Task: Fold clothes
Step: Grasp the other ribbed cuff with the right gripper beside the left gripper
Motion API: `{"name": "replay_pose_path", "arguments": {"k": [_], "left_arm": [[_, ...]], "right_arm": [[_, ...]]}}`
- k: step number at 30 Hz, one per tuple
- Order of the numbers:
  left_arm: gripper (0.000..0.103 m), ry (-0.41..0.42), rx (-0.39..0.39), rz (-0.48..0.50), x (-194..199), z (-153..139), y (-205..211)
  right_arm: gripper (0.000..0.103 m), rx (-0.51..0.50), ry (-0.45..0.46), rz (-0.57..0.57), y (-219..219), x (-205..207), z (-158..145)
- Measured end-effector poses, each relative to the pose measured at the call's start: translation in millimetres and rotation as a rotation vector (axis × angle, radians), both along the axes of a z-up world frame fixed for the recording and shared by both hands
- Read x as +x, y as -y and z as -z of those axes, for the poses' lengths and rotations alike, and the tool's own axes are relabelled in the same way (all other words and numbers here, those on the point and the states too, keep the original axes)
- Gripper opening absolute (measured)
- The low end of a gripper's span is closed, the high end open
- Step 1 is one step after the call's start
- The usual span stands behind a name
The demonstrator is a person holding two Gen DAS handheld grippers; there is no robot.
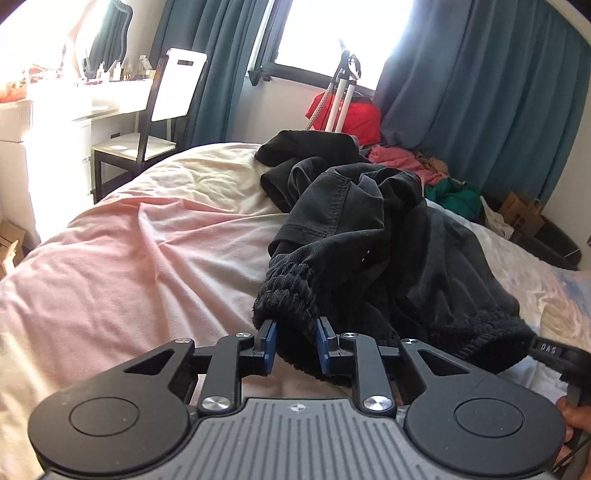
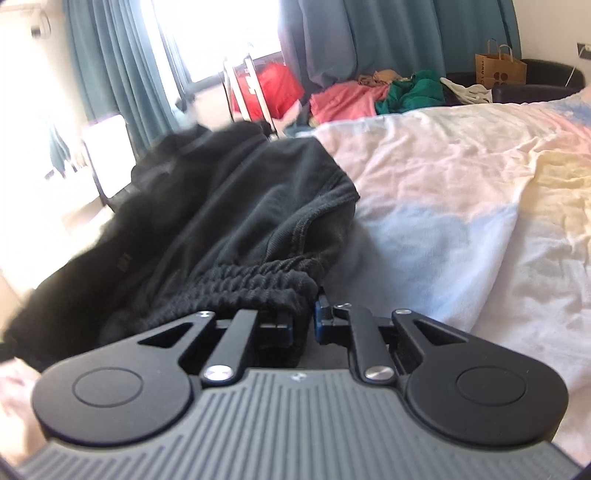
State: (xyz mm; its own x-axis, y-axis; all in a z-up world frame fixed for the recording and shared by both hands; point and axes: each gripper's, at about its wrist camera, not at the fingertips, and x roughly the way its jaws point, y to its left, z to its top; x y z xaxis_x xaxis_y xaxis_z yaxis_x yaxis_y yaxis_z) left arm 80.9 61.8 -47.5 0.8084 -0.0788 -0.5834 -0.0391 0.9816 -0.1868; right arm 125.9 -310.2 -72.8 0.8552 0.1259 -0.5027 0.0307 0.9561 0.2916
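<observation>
Gripping dark trousers (image 1: pixel 351 229) at ribbed waistband, both ends. Right gripper (image 2: pixel 303 325) jaws clamped on waistband. Left gripper (image 1: pixel 295 345) jaws part open, waistband between, contact unclear. Trousers on bed (image 1: pixel 129 258), legs trailing toward 12 o'clock; waistband runs 9-to-3.

I see teal curtains (image 1: pixel 480 92) flanking a bright window (image 1: pixel 343 29). Chair (image 1: pixel 147 122) beside a white desk (image 1: pixel 85 99). Red bag (image 1: pixel 354 118) behind the bed (image 1: pixel 129 240); brown paper bag (image 2: pixel 500 70) far right.
</observation>
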Motion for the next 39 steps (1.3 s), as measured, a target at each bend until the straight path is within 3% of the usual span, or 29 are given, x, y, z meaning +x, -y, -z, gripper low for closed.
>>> {"name": "replay_pose_path", "arguments": {"k": [8,9,13,16,19,21,24,26,28,29,32,35,38,39], "left_arm": [[0.045,-0.022,0.142,-0.104,-10,-75,29],[0.051,-0.03,0.137,-0.112,-8,-83,33],[0.058,-0.056,0.072,-0.118,3,-103,45],[0.072,-0.01,0.08,-0.067,11,-90,52],[0.072,-0.02,0.127,-0.023,22,-60,51],[0.073,-0.029,0.112,-0.014,33,-40,42],[0.073,-0.024,0.091,0.009,49,-15,27],[0.073,-0.027,0.073,0.023,58,0,17],[0.073,-0.044,0.036,0.036,64,11,6],[0.073,-0.048,0.009,0.047,66,15,1],[0.072,-0.049,-0.075,0.092,72,23,-11],[0.07,-0.07,-0.103,0.099,78,34,-16],[0.056,-0.093,-0.15,0.106,85,46,-22],[0.052,-0.098,-0.168,0.111,88,49,-24]], "right_arm": [[0.014,0.071,-0.036,-0.079,10,-32,-14],[0.014,0.09,-0.046,-0.082,13,-34,-13],[0.011,0.161,-0.088,-0.12,24,-45,-13],[0.011,0.242,-0.112,-0.165,34,-57,-17],[0.012,0.334,-0.074,-0.176,48,-68,-22],[0.013,0.4,-0.046,-0.148,59,-71,-21],[0.015,0.492,-0.08,-0.043,68,-59,-8],[0.028,0.552,-0.103,0.028,74,-51,0],[0.076,0.594,-0.113,0.067,76,-42,8],[0.084,0.603,-0.11,0.066,74,-37,10],[0.086,0.615,-0.113,0.048,66,-19,19],[0.086,0.601,-0.133,0.012,56,1,29],[0.084,0.499,-0.192,-0.001,43,18,39],[0.077,0.502,-0.199,-0.013,41,21,43]]}}
